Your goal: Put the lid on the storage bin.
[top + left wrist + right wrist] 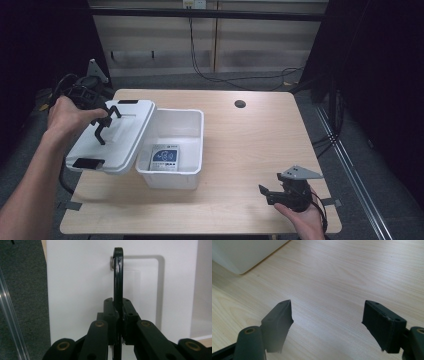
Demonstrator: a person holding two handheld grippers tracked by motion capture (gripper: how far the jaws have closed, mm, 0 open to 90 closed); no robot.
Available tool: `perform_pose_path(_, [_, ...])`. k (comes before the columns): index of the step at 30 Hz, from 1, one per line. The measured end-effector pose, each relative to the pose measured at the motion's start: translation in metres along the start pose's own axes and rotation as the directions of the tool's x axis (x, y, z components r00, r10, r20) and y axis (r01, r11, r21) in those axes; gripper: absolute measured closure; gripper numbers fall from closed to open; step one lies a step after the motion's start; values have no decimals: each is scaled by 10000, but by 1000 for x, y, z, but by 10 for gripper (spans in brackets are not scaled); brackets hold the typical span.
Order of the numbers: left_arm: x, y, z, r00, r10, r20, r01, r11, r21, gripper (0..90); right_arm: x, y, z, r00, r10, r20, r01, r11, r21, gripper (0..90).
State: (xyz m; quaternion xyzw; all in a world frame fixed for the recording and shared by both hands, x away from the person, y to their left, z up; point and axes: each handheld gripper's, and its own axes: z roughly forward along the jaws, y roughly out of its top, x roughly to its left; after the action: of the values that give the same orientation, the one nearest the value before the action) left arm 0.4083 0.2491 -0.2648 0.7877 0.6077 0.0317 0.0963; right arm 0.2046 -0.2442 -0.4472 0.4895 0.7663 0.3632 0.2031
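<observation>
- Nearest us, the right claw [264,195] hovers low over the desk [250,150], jaws spread wide with nothing between them.
- Our left claw [117,322] is clamped on the black handle [118,277] of the white lid [112,135], held tilted beside the open bin [172,175].
- Inside the bin lies what looks like a printed packet [165,158].
- With so thin a handle, the lid could swing, slip, or knock the bin.

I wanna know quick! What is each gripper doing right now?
Left gripper: closed on the black handle of the white lid.
Right gripper: open, holding nothing.
</observation>
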Motion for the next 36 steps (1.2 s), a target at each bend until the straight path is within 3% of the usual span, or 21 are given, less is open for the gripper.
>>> perform_pose_path(3, [-10,3,0,9997,242,72,-242,9997,84,847,0,0,0,10000,-26,-6,26,10000,22,233])
perform_pose_path(23, [-52,16,-2,9984,489,282,-496,9984,262,847,0,0,0,10000,16,-40,-16,10000,4,231])
perform_pose_path(25, [-55,17,-1,9970,713,305,-725,9965,422,847,0,0,0,10000,0,-32,0,10000,5,231])
perform_pose_path(36, [-65,21,4,9960,659,601,-690,9964,498,847,0,0,0,10000,-31,-39,31,10000,-8,231])
